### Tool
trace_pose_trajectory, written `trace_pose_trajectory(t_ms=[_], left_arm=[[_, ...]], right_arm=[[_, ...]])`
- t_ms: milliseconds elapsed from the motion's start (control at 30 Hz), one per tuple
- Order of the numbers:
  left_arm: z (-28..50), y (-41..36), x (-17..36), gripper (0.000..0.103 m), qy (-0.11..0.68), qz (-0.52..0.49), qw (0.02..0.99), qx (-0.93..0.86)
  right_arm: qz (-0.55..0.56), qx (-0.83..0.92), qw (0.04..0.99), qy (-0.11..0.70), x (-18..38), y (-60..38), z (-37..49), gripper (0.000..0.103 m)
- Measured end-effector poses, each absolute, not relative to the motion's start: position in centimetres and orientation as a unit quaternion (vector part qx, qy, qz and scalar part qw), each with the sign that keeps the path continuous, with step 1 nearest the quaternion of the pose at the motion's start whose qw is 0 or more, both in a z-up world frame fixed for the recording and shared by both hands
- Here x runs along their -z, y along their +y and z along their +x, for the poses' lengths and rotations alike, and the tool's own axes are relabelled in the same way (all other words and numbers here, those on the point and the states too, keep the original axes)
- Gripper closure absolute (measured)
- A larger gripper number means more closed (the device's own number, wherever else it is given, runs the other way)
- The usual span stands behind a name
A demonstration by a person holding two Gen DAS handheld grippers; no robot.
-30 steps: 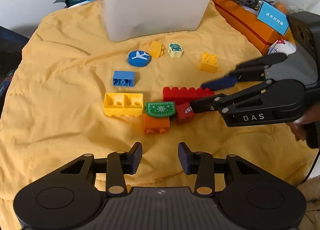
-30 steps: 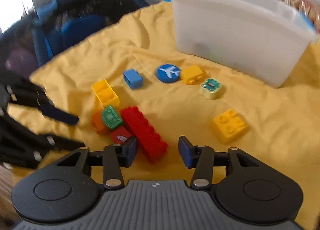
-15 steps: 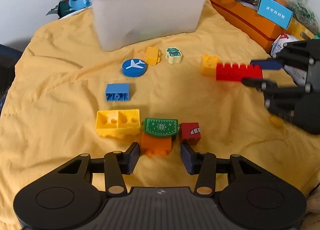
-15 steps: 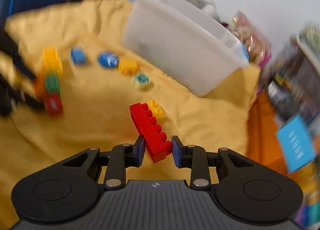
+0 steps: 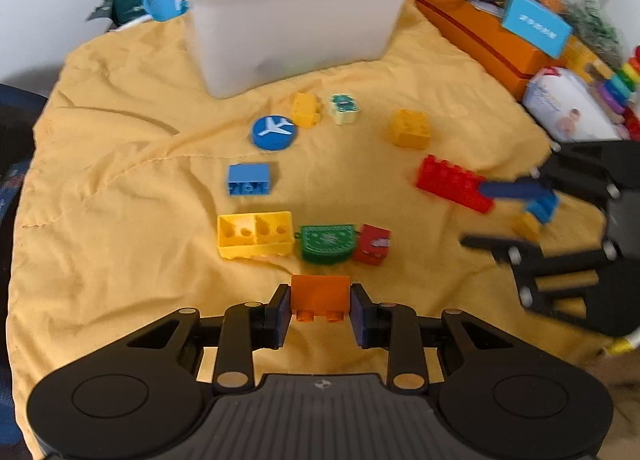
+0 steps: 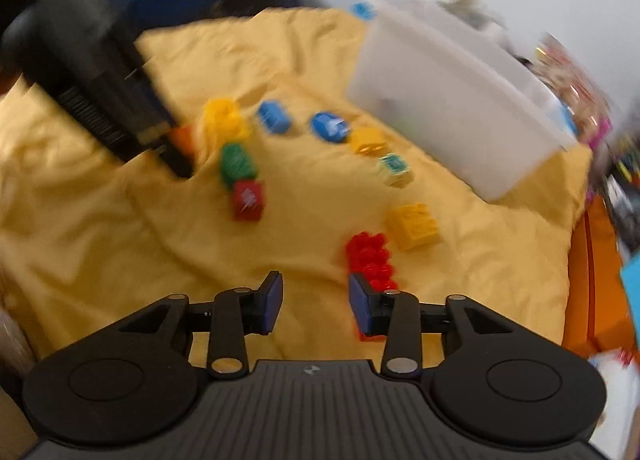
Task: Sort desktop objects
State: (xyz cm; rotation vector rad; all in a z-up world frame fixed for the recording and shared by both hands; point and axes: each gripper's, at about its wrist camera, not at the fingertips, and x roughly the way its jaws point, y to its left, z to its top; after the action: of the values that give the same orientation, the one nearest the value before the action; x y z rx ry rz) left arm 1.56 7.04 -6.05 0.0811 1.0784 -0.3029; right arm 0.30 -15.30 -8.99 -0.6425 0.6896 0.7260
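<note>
— While our left gripper (image 5: 320,310) closes, where has the orange brick (image 5: 319,296) gone since a second ago?
— We see it between our blue pads, which touch both its sides; earlier it sat under the green tag (image 5: 327,242) and our jaws stood empty above the cloth.
— And our right gripper (image 6: 314,302)?
— Its jaws are opening with only the yellow cloth (image 6: 312,219) between them. Half a second ago we clamped the long red brick (image 6: 370,256) there; now it lies on the cloth, just beside our right finger and close to the yellow square brick (image 6: 414,225).
— Did the rest shift?
— We find the white bin (image 5: 288,15), blue airplane disc (image 5: 274,131), blue brick (image 5: 249,179), hollow yellow brick (image 5: 255,234) and small red block (image 5: 373,244) where they were.
</note>
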Motion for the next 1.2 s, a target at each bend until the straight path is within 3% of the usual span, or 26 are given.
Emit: trace_pose_trajectory(t_ms=[267,333,433,567,800,1000,1067,1200], left_arm=[[2.9,3.7,9.0,0.068,0.588,0.184,0.765,0.187],[3.6,2.9,8.0,0.068,0.56,0.17,0.788,0.191],[3.5,2.1,5.6,0.055,0.496,0.141,0.835,0.194],[1.3,2.5,4.7,0.055,0.462,0.126,0.859,0.181],[-1.8,6.2,6.2,0.053,0.496,0.002,0.858,0.131],[-1.5,8.8,7.9,0.06,0.526,-0.148,0.833,0.091],[-1.3,9.2,8.4,0.071,0.529,-0.171,0.828,0.077],[-0.5,9.6,9.9,0.073,0.532,-0.205,0.82,0.056]], right_arm=[[-0.244,-0.317,0.856,0.328,7.4,-16.6,2.0,0.057],[-0.234,-0.315,0.861,0.325,7.5,-16.7,1.9,0.056],[-0.225,-0.313,0.862,0.328,7.6,-17.1,1.7,0.055],[-0.219,-0.31,0.864,0.331,7.6,-17.4,1.5,0.055],[-0.222,-0.312,0.861,0.334,7.8,-17.6,1.6,0.052],[-0.229,-0.325,0.855,0.334,8.0,-17.2,1.6,0.052],[-0.233,-0.331,0.852,0.331,8.1,-17.1,1.5,0.052],[-0.254,-0.339,0.849,0.317,8.1,-17.2,0.8,0.052]])
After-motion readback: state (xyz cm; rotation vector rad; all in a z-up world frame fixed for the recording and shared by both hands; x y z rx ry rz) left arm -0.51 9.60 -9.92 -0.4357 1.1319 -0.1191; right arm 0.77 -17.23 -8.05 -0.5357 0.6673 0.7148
